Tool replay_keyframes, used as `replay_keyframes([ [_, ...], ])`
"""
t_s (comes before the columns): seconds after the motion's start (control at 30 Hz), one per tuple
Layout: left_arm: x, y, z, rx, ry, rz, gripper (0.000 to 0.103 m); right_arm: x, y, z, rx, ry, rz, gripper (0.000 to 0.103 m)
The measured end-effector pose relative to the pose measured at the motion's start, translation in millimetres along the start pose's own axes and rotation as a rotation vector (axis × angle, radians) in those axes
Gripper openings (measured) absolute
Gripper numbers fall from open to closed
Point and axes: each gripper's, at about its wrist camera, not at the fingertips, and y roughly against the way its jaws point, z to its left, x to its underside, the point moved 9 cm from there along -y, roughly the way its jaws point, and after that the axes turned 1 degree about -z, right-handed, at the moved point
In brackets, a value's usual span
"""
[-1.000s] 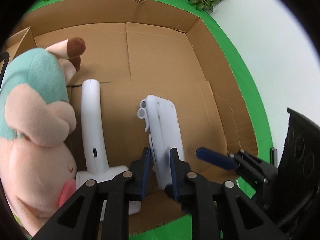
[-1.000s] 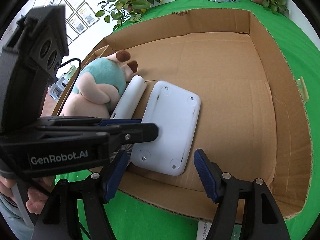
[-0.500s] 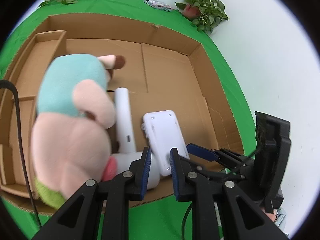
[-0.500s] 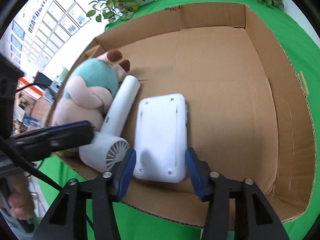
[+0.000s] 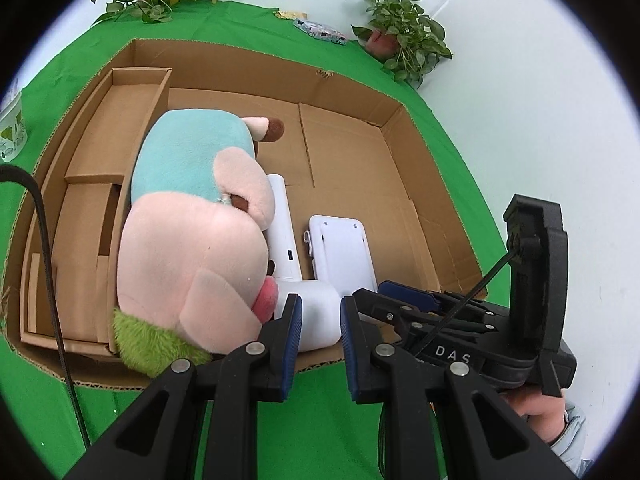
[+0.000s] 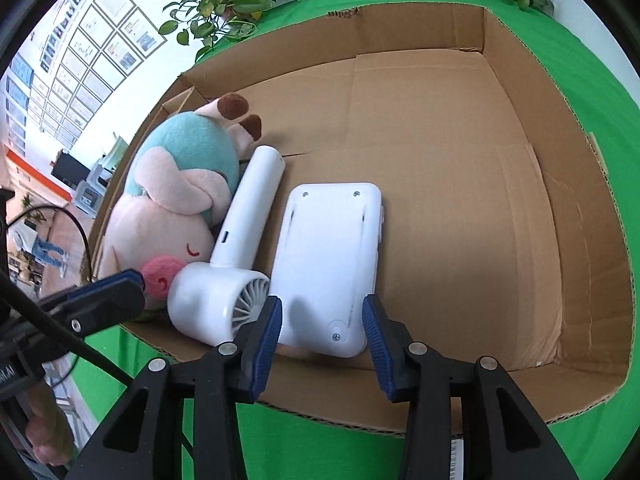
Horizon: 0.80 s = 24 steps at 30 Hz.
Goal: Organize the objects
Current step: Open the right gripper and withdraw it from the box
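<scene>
A cardboard box lies on a green cloth. Inside, side by side, lie a pink and teal plush toy, a white hair dryer and a flat white device. All three also show in the left wrist view: the plush, the dryer, the device. My left gripper is empty, its jaws a small gap apart, above the box's near edge. My right gripper is open, its fingers either side of the device's near end, not touching it.
A smaller cardboard tray with compartments sits in the box's left part. Potted plants and a small packet stand on the cloth behind the box. A paper cup is at the far left. The box's right half is bare floor.
My left gripper let go of the white device and pulled back and up out of the box. The device now lies flat beside the dryer. My right gripper narrowed and drew back slightly.
</scene>
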Motion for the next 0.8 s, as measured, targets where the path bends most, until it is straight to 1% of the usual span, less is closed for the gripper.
replay_keyframes([
  [0.07,1.5,3.6,0.1,-0.011,-0.007,-0.022,0.021,-1.2,2.3,2.9,-0.001,0.006,-0.011,0.042],
  [0.1,1.8,6.5,-0.2,-0.02,-0.015,-0.038,0.021,-2.0,6.0,3.6,0.021,0.023,-0.028,0.043],
  [0.13,1.7,10.2,-0.5,-0.038,-0.028,-0.061,0.024,-3.1,10.2,2.8,0.059,0.043,-0.051,0.048],
  [0.17,1.2,12.8,-1.2,-0.054,-0.041,-0.083,0.032,-4.8,14.5,1.1,0.096,0.064,-0.076,0.052],
  [0.2,0.3,17.2,-1.7,-0.073,-0.056,-0.112,0.038,-6.5,21.1,1.5,0.137,0.085,-0.111,0.067],
  [0.23,-1.7,23.7,-2.9,-0.094,-0.071,-0.157,0.057,-7.9,30.0,3.6,0.165,0.109,-0.156,0.085],
  [0.27,-3.7,29.9,-4.9,-0.104,-0.082,-0.208,0.072,-8.9,38.1,5.8,0.181,0.13,-0.196,0.093],
  [0.3,-6.2,39.3,-7.6,-0.116,-0.095,-0.27,0.077,-10.0,46.7,8.7,0.207,0.155,-0.242,0.103],
  [0.33,-8.3,50.3,-11.9,-0.143,-0.121,-0.339,0.081,-11.0,56.6,11.5,0.249,0.187,-0.292,0.102],
  [0.37,-9.4,56.2,-13.9,-0.164,-0.141,-0.369,0.081,-10.7,65.3,14.6,0.295,0.22,-0.334,0.102],
  [0.43,-10.3,66.2,-18.4,-0.246,-0.196,-0.424,0.082,-9.4,78.7,18.3,0.333,0.256,-0.394,0.102],
  [0.47,-10.3,67.6,-18.5,-0.273,-0.206,-0.431,0.082,-8.0,84.7,19.8,0.334,0.26,-0.417,0.102],
  [0.53,-7.8,71.4,-15.8,-0.322,-0.211,-0.443,0.082,-3.0,97.2,23.2,0.306,0.25,-0.456,0.102],
  [0.63,-2.5,75.9,-7.9,-0.34,-0.183,-0.443,0.082,5.1,114.2,26.6,0.291,0.235,-0.516,0.102],
  [0.7,1.0,78.7,-3.3,-0.355,-0.176,-0.448,0.082,10.0,122.8,24.8,0.291,0.23,-0.538,0.102],
  [0.8,8.3,85.0,3.1,-0.397,-0.163,-0.454,0.082,18.2,130.2,20.7,0.313,0.236,-0.544,0.102],
])
